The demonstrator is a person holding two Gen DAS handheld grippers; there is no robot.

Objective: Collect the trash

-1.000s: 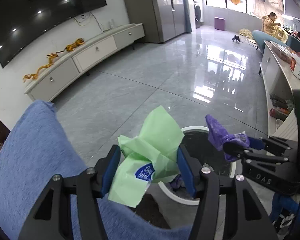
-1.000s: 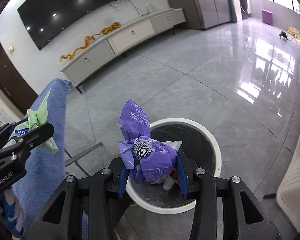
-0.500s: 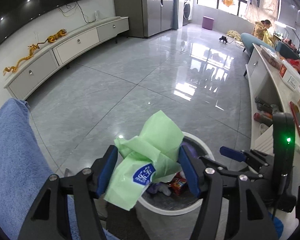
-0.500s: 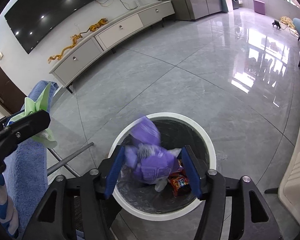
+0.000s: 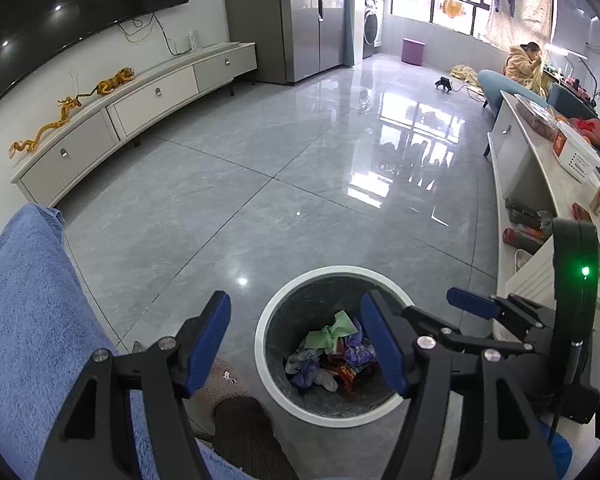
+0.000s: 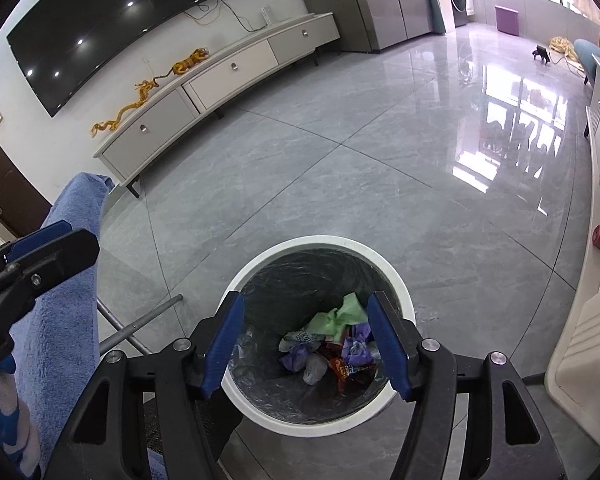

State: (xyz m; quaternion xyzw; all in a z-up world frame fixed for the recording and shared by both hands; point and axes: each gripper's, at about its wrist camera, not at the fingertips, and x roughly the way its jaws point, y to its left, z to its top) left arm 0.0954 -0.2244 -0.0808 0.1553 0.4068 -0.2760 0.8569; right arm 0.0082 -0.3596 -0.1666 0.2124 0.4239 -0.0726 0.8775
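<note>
In the left wrist view, the left gripper (image 5: 296, 344) is seen at the bottom of the frame with its blue-padded fingers (image 5: 208, 340) spread wide and nothing held between them. The bin (image 5: 262, 344), round with a white rim and a dark liner, is found at lower centre, on the grey tiled floor (image 5: 300, 168). Inside it, a green wrapper (image 5: 332, 330) is seen on top of the pile, with a purple wrapper (image 5: 358, 350) just beside it and red and whitish scraps beneath. The right gripper (image 5: 472, 308) is seen at the lower right of this frame, beside the bin; one blue pad is shown, and a green light is lit on its body. A blue towel (image 5: 28, 320) is draped at the lower left.

In the right wrist view, the right gripper (image 6: 304, 340) is placed directly over the bin (image 6: 404, 292), at lower centre, its fingers (image 6: 388, 344) spread apart and empty. The green wrapper (image 6: 340, 316) and purple wrapper (image 6: 358, 350) are seen lying in the bin between the fingers. The left gripper (image 6: 40, 256) is shown at the left edge, in front of the towel (image 6: 72, 292). A TV cabinet (image 6: 228, 68) is set along the wall at upper left.
</note>
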